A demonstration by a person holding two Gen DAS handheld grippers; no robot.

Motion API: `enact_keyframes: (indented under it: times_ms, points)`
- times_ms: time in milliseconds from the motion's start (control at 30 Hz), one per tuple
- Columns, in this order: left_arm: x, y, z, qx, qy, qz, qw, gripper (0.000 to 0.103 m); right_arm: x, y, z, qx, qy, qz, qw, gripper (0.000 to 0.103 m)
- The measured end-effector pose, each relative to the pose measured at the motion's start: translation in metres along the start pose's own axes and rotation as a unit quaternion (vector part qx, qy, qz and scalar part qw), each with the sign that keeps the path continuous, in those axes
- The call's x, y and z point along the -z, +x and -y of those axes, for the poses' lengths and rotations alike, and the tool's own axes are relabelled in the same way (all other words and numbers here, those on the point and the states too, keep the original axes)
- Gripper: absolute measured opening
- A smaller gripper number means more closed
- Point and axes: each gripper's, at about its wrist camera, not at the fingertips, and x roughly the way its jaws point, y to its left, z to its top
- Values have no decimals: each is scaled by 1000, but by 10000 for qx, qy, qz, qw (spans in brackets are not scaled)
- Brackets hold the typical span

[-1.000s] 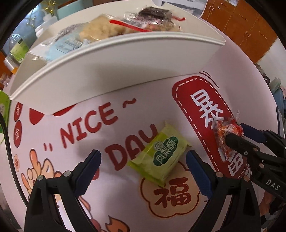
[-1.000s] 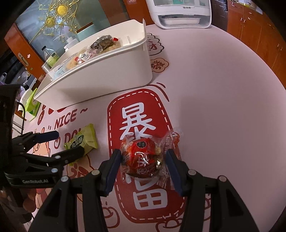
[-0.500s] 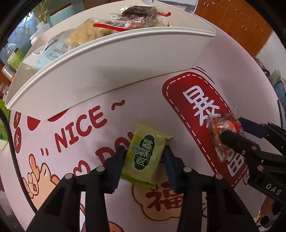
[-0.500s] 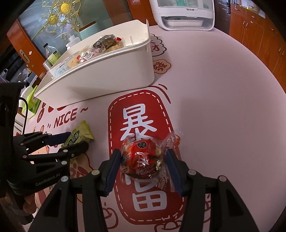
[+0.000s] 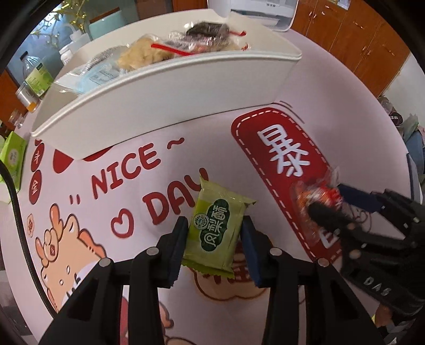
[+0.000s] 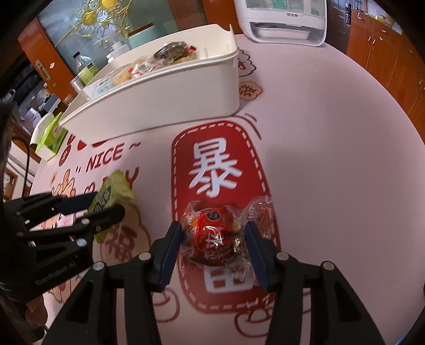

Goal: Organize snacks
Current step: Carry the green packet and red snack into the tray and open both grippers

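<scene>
A long white plastic bin [image 6: 164,98] stands toward the far side of the pink printed table mat [image 6: 332,172], with a heap of wrapped snacks [image 5: 186,49] in it. Nearer than the bin, a green flat snack packet [image 5: 216,231] sits between the left gripper [image 5: 214,246] fingers. To its right, a red crinkly snack bag [image 6: 212,236] sits between the right gripper [image 6: 213,254] fingers. A green tissue box [image 6: 49,138] lies left of the bin; a white countertop appliance [image 6: 285,22] stands behind it

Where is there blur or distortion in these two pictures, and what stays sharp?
Left wrist view: the green snack packet is sharp between the left gripper fingers, while the right gripper and red snack smear with motion blur. Right wrist view: the red snack is crisp, the left gripper blurred. Both views bend the white bin with fisheye curvature.
</scene>
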Motion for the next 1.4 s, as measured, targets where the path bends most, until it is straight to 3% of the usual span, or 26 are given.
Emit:
enact_keyframes:
  times_ms: [233, 333, 467, 667, 867, 1033, 1200, 1233, 1333, 1400]
  points:
    - [10, -48, -5, -13, -147, 334, 9993, 39, 9, -23, -9, -136, -170, 30, 9998, 49]
    - [10, -80, -17, -82, -177, 574, 9982, 39, 0, -39, -12, -198, -262, 187, 9993, 49]
    - [-14, -125, -28, -348, -118, 1005, 9943, 39, -30, -70, -25, -287, -559, 587, 9963, 49]
    - [-72, -190, -54, -709, -178, 1745, 9819, 39, -101, -127, -44, -350, -872, 1454, 9849, 49]
    - [-139, -226, -87, -829, -353, 2145, 9726, 39, -176, -167, -59, -388, -979, 2083, 9724, 50]
    - [-197, -226, -114, -714, -621, 2196, 9710, 39, -235, -168, -72, -178, -1025, 2416, 9648, 50]
    - [-246, -190, -138, -569, -967, 2015, 9730, 40, -285, -132, -77, -11, -898, 2269, 9698, 50]
    - [-253, -182, -140, -541, -1022, 1962, 9737, 43, -289, -126, -76, 60, -889, 2242, 9705, 51]
    - [-267, -153, -145, -441, -1083, 1738, 9778, 89, -306, -98, -72, 163, -775, 1957, 9775, 52]
    - [-270, -135, -145, -594, -1056, 1645, 9789, 90, -309, -87, -69, 202, -698, 1802, 9809, 53]
